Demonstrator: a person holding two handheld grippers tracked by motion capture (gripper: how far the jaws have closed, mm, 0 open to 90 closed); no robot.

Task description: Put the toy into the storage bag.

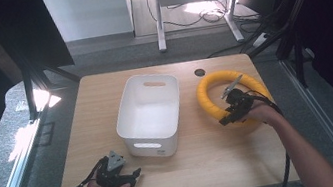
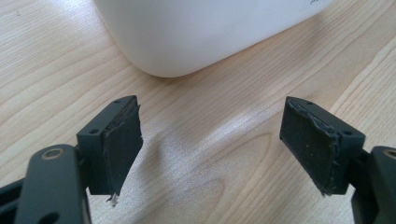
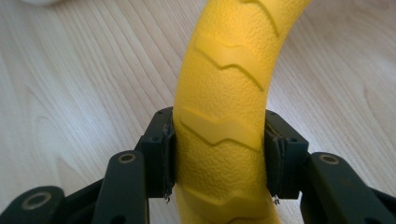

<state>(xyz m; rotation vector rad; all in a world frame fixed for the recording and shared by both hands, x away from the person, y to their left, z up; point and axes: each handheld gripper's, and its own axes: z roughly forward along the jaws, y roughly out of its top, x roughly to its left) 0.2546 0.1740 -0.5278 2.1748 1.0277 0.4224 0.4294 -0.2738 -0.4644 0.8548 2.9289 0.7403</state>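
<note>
A yellow ring (image 1: 207,92) with zigzag tread lies on the right side of the wooden table (image 1: 205,158). My right gripper (image 1: 225,119) is shut on the ring's near left arc; in the right gripper view both pads press the sides of the yellow ring (image 3: 219,98). A white plastic bin (image 1: 150,114) with handle slots stands at the table's middle, its inside showing nothing. My left gripper (image 1: 137,175) rests low at the front left, open, nothing between its jaws. In the left gripper view my left gripper (image 2: 212,144) points at the bin's rounded corner (image 2: 187,32).
A small dark round hole (image 1: 199,72) sits in the tabletop behind the ring. Black cables trail from both grippers off the front edge. Metal frame posts stand left and right of the table, and desk legs with cables stand beyond the far edge.
</note>
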